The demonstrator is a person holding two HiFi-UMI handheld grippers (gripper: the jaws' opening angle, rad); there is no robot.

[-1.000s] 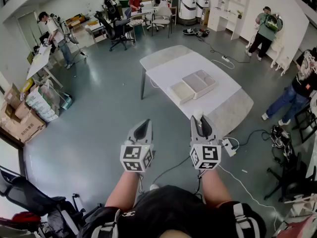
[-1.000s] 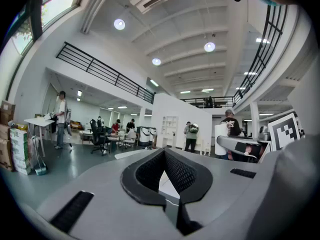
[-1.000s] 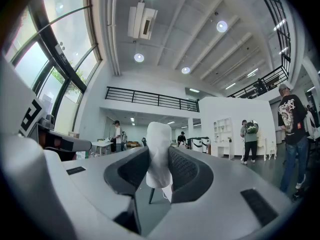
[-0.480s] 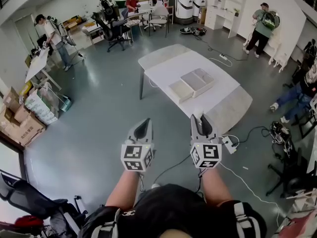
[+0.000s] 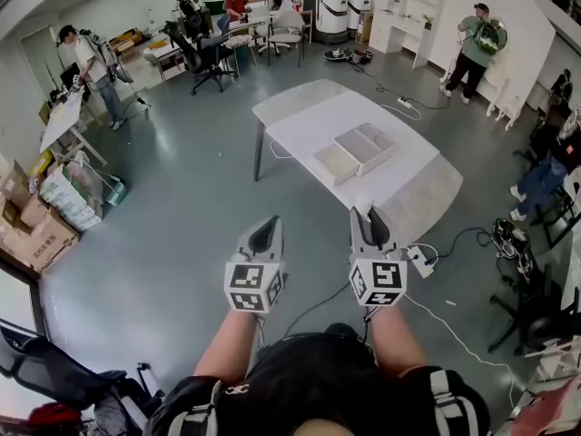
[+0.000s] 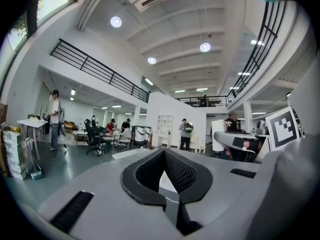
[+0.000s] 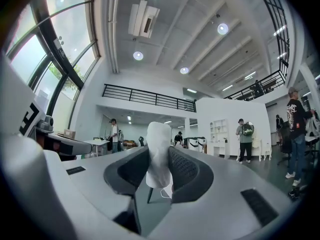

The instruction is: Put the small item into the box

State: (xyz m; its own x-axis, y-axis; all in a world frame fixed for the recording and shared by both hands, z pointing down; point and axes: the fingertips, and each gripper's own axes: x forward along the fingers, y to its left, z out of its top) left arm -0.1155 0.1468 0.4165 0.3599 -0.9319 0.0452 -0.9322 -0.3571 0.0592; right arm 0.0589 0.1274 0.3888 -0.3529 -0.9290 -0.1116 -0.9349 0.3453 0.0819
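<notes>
While the person stands on the grey floor point(image 5: 182, 207) well short of the white rectangular table point(image 5: 304, 125), both grippers are held out in front, side by side and pointing towards it. And look at the right gripper point(image 5: 368, 216): its jaws are pinching a small white soft-looking oblong item point(image 5: 362, 212), which stands upright between the ribbed black pads and pokes out above the jaw tips. The right gripper view confirms it, with the item point(image 7: 159, 151) squeezed at its middle by the right gripper point(image 7: 160, 156), a little white tail hanging below. Over on the other side, the left gripper point(image 5: 265, 232) carries nothing; in the left gripper view its jaws point(image 6: 163, 156) meet at the tips, pressed together, only a narrow wedge of space behind them.

Up on the table sits the shallow white open box point(image 5: 368, 143), its inside split into compartments, and a flat white square piece point(image 5: 336, 163) lies just beside it at its near left corner. So the item is well apart from the box, in the air over the floor near the table's front edge. Down by the right gripper, a white power strip point(image 5: 419, 262) lies on the floor with its cable trailing away. Several people stand or sit at desks farther back in the room
</notes>
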